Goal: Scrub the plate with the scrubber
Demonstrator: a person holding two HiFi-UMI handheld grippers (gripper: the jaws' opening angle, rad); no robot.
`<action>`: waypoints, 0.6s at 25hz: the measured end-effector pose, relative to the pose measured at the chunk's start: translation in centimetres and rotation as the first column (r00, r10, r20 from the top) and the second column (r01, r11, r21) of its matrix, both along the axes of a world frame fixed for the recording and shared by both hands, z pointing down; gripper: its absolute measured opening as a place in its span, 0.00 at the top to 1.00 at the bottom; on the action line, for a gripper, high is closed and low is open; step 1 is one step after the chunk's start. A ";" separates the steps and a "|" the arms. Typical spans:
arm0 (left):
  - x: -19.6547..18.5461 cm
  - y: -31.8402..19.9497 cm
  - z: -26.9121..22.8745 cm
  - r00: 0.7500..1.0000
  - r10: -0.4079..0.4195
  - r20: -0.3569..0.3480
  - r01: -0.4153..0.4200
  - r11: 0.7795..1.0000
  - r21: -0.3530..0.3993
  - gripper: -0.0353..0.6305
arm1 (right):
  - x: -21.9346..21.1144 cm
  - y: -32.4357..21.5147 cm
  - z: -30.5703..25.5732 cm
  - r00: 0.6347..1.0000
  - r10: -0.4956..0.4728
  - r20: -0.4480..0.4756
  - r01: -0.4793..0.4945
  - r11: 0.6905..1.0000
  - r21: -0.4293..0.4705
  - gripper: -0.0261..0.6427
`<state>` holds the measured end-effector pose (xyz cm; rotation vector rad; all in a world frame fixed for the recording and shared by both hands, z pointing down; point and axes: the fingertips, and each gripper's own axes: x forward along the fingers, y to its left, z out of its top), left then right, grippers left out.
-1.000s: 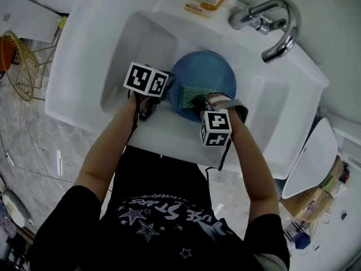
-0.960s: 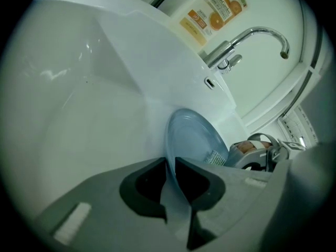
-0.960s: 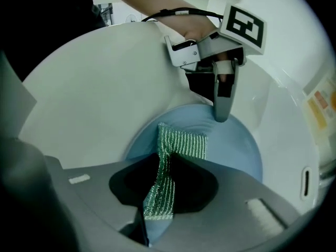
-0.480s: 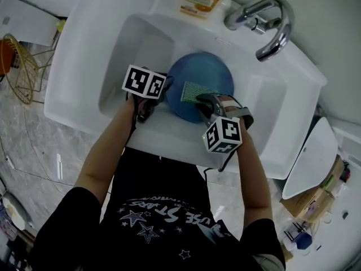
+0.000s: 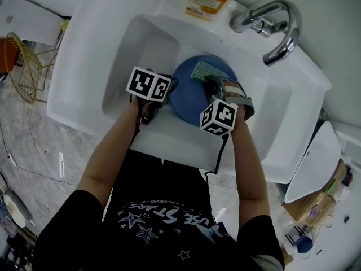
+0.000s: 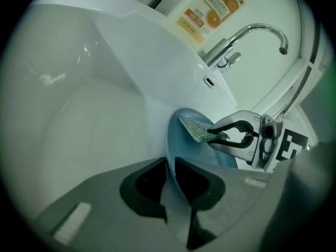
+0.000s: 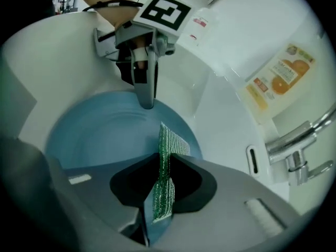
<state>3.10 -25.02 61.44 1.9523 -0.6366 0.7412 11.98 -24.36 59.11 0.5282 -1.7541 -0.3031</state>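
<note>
Toward frame's upper centre, rubs scrubber (image 5: 201,69) at plate (image 5: 189,101) edge, up from mid-plate, pinched in right tool (image 7: 160,185); steadies rim clamped in left tool (image 6: 170,178); widens coverage.

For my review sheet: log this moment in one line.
left gripper: shut on plate | right gripper: shut on scrubber | scrubber: against plate, in sink

White sink (image 5: 79,78) w/ chrome faucet (image 5: 254,16), grey marbled floor (image 5: 34,145), gold wire basket (image 5: 25,66) at L.

The right tool (image 5: 212,83) hides part of the scrubber (image 5: 201,69) and seemingly the near rim of the plate (image 5: 189,97).
</note>
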 end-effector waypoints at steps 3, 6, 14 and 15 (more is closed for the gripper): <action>0.0 -0.2 -0.1 1.000 -0.013 -0.011 0.013 1.000 -0.002 0.85 | 0.3 0.1 1.5 0.999 0.052 0.001 -0.052 0.998 -0.048 0.81; 0.0 -0.2 -0.2 1.000 -0.021 -0.013 0.021 1.000 -0.001 0.85 | 0.5 0.5 2.4 0.994 0.105 0.021 -0.103 0.991 -0.086 0.81; -0.2 -0.2 -0.1 0.999 -0.040 -0.003 0.040 0.999 0.004 0.86 | -0.5 4.5 2.2 0.997 0.057 0.052 -0.043 0.967 -0.251 0.81; -0.2 -0.2 -0.1 0.999 -0.041 -0.003 0.041 0.999 0.004 0.86 | -0.6 5.3 2.1 0.998 0.041 0.052 -0.026 0.963 -0.268 0.81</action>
